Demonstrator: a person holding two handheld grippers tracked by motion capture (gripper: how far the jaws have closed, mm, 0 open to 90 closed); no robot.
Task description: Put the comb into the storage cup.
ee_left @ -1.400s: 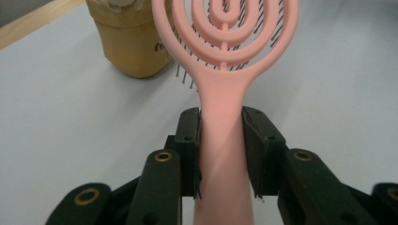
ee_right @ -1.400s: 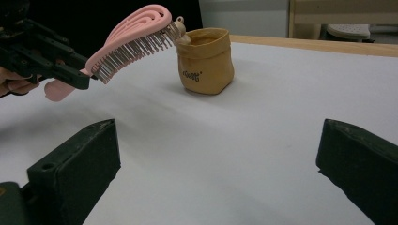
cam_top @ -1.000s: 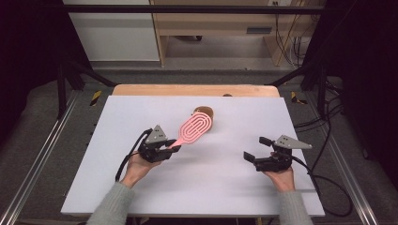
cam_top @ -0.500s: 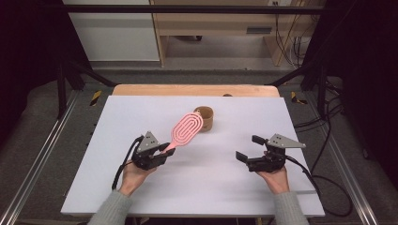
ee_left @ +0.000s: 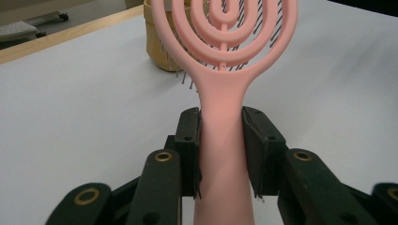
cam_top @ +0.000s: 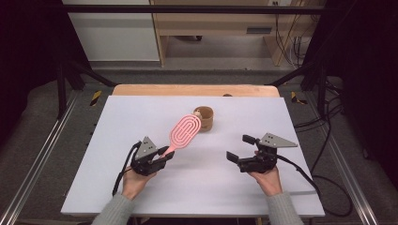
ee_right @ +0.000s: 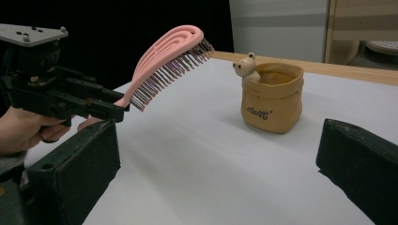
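Over the near left of the worktop (cam_top: 117,122) I have the left hand-held gripper (cam_top: 162,154) pinching the handle of the brush (cam_top: 184,131), and the left gripper view confirms it: both black pads press flat against the sides of the pink handle. I judge the step in hand to be carrying the brush, lifted clear of the surface, with its head tilted up and pointing far-right toward the pot (cam_top: 204,119). The right hand-held gripper (cam_top: 240,150) sits on the near right with its jaws spread and nothing between them. The pot stands upright near the middle of the worktop, just beyond the brush head and apart from it. If the brush is meant to go into the pot, my next move calls for turning the wrist so one end points down over the open mouth, and the mouth looks narrow for the wide head, so I would keep the free gripper ready to steady the pot. The brush is salmon pink, with an oval head of open concentric loops and dark bristles underneath. The pot is a tan, soft-looking pouch with a small bear figure (ee_right: 246,65) at its rim.
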